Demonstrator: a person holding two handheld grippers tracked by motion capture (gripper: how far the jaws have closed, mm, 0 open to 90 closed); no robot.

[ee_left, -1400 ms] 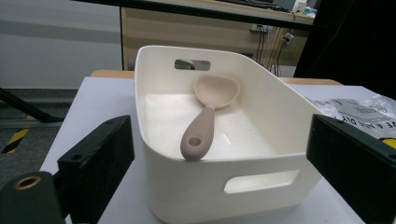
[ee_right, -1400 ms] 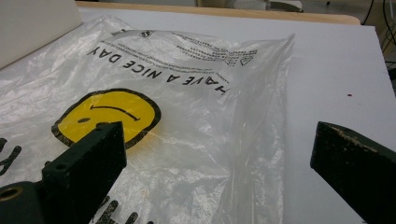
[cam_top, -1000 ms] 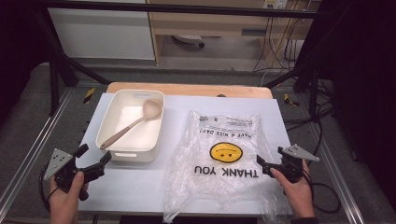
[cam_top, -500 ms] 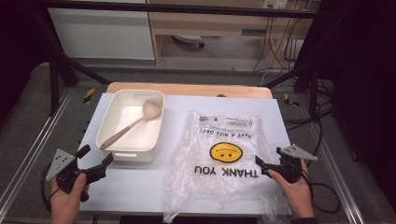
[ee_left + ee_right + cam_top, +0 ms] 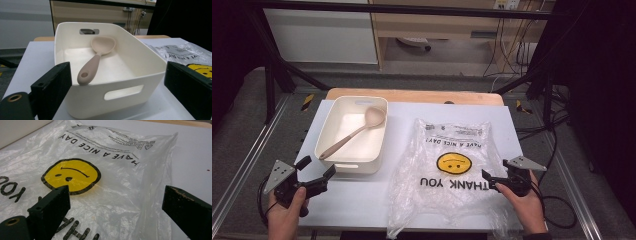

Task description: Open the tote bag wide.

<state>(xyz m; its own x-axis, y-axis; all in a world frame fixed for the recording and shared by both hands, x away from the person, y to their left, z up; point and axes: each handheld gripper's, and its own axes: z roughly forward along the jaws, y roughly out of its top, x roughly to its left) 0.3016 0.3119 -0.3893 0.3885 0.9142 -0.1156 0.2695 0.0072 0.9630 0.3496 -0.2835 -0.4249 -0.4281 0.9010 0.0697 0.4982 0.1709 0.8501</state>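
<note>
Both grippers, L (image 5: 316, 172) & R (image 5: 495, 179), stood wide apart, gripping nothing, R's jaws just closing slightly over flat, crinkled clear bag (image 5: 452, 165) at table's (image 5: 362, 200) right edge.

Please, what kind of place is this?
Probably a lab or workshop set up for recording. A white table stands inside a metal frame, loose cables trail over the grey floor, and a person holds a claw in each hand.

A clear plastic bag (image 5: 452, 170) printed with a yellow smiley face and black lettering lies on a white table (image 5: 357, 200). Beside it, a cream tub (image 5: 354, 132) holds a beige-pink spoon (image 5: 357, 131). A tan wooden board (image 5: 412, 96) edges the far side.
</note>
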